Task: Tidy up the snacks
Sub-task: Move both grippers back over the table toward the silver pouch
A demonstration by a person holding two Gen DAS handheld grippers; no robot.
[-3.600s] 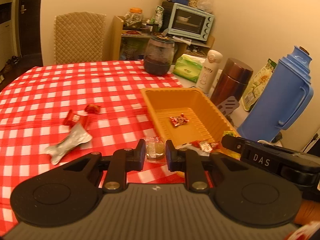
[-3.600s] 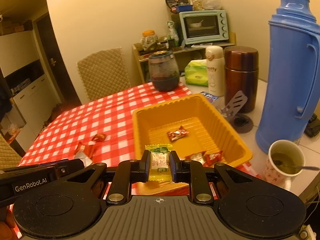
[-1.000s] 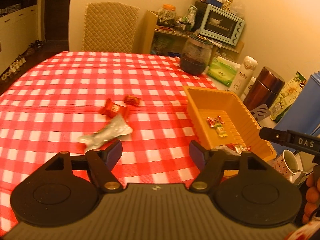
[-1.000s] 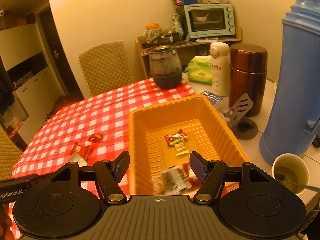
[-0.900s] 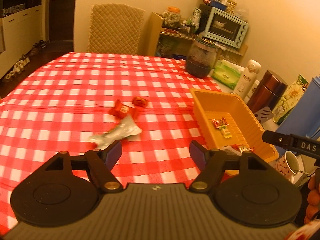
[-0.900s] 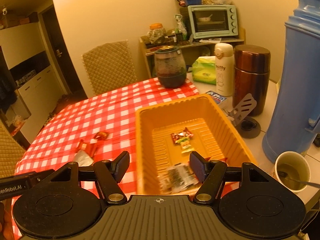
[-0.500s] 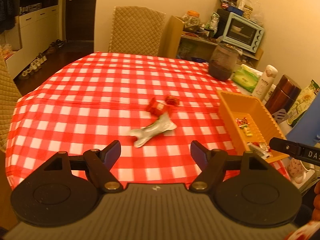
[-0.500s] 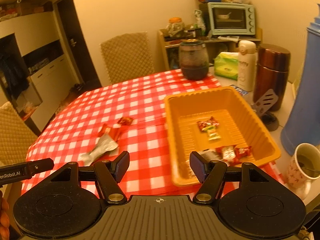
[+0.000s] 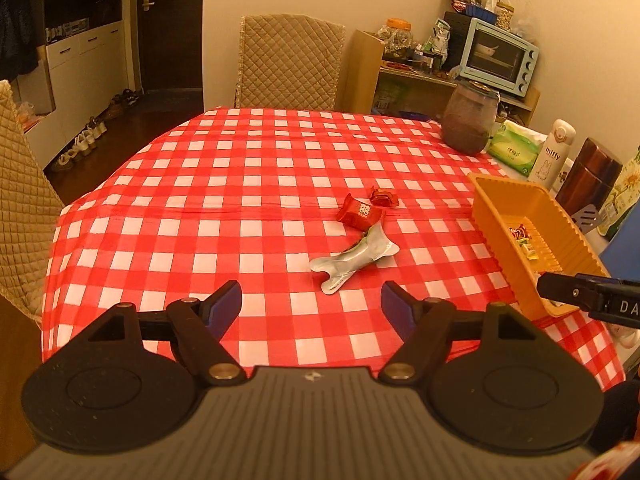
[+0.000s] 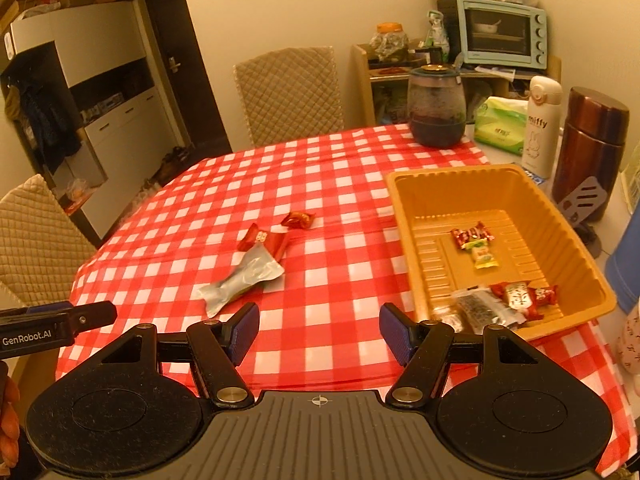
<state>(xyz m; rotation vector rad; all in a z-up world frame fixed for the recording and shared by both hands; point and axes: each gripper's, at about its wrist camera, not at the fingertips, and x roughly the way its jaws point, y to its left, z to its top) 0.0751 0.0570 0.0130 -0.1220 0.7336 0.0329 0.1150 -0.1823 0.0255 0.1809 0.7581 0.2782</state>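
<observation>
A silver snack packet [image 9: 354, 259] [image 10: 242, 275], a red packet [image 9: 359, 213] [image 10: 266, 239] and a small red candy [image 9: 385, 197] [image 10: 298, 219] lie on the red checked tablecloth [image 9: 248, 184]. An orange tray [image 10: 408, 216] [image 9: 492, 232] at the right holds several wrapped snacks [image 10: 508, 296]. My left gripper [image 9: 312, 307] is open and empty, above the table's near edge. My right gripper [image 10: 319, 329] is open and empty, near the tray's front left corner.
A dark glass jar [image 10: 437, 109], a tissue pack [image 10: 500, 123], a white bottle [image 10: 540, 124] and a brown flask [image 10: 588, 148] stand behind the tray. A blue thermos [image 10: 624, 264] is at the right edge. Padded chairs [image 9: 290, 68] stand at the far and left sides.
Both grippers, shut on snacks 3.6 s ago, have opened; those snacks now lie in the tray. Both grippers have pulled back and up from the tray, showing more of the table.
</observation>
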